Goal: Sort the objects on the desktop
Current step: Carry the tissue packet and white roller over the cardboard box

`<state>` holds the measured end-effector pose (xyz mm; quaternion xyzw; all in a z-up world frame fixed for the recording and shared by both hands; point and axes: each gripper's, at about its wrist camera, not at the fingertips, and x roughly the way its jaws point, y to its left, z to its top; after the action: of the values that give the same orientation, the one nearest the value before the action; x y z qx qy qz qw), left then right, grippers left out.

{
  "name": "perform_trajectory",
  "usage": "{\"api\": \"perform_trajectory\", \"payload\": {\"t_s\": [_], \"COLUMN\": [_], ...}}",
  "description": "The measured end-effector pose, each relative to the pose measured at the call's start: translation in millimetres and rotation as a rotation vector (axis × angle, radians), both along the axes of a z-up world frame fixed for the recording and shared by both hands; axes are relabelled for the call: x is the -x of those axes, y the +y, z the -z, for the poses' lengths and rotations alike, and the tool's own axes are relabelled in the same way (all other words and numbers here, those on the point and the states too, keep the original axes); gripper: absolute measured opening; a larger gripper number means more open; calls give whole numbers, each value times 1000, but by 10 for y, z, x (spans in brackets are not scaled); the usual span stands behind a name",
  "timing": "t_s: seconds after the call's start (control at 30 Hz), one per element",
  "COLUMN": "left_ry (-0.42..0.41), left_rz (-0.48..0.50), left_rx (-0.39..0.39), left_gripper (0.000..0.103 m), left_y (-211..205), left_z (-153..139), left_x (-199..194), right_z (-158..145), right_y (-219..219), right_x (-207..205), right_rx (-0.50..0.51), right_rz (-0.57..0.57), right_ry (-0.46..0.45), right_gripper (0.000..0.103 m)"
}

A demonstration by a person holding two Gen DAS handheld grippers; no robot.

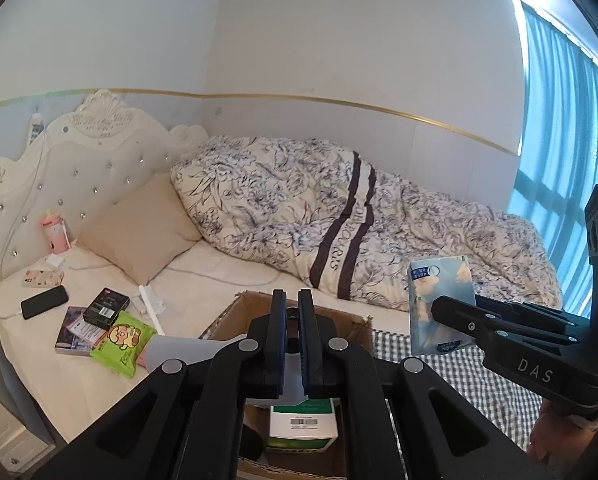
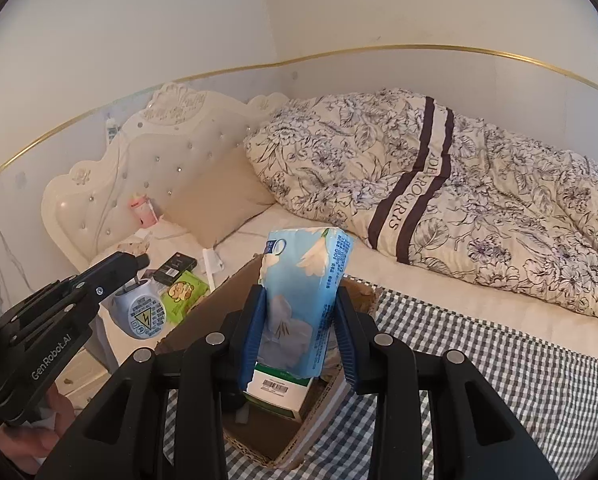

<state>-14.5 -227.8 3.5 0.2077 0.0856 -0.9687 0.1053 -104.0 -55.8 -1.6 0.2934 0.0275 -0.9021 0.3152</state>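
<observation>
Above the cardboard box (image 2: 203, 312), right tool (image 2: 299, 332): blue pads pinching a pale blue tissue pack (image 2: 303, 280) at its lower half, pack upright, clear of the box rim.

Left of the box, left tool (image 1: 292, 340): pads pressed together on a grey plug adapter (image 2: 139, 312), held aloft just beyond the box's left wall, yellow warning label facing out.

Step in hand, as judged: lowering the tissue pack into the box. Advice: bring it down over the free floor area rather than on top of the carton already inside; keep the pack upright until it is below the rim, then spread the pads; the soft pack may sag or tip, so release low.

Box contents: one white-and-green carton (image 2: 277, 392) with a barcode label, lying against the near-left side; a dark item beside it, too hidden to name. Remaining floor appears bare.

Left of the box, on the bed (image 1: 79, 380): green snack packet (image 1: 121, 338), black small box (image 1: 106, 307), booklet, white stick-like item, black phone (image 1: 45, 302), patterned phone case, pink bottle (image 1: 54, 234) farther back. These appear not yet sorted.

Under the box: checked cloth (image 2: 479, 360).
</observation>
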Motion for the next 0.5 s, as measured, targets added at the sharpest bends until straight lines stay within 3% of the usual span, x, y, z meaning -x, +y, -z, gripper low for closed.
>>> {"api": "perform_trajectory", "payload": {"t_s": [0.5], "left_ry": [-62], "left_rz": [-20], "left_rx": [-10], "left_gripper": [5], "left_y": [-227], "left_z": [324], "left_x": [284], "right_z": [347], "right_y": [-326], "right_x": [270], "right_rx": [-41], "right_rz": [-29], "right_ry": [-65], "right_gripper": [33]}}
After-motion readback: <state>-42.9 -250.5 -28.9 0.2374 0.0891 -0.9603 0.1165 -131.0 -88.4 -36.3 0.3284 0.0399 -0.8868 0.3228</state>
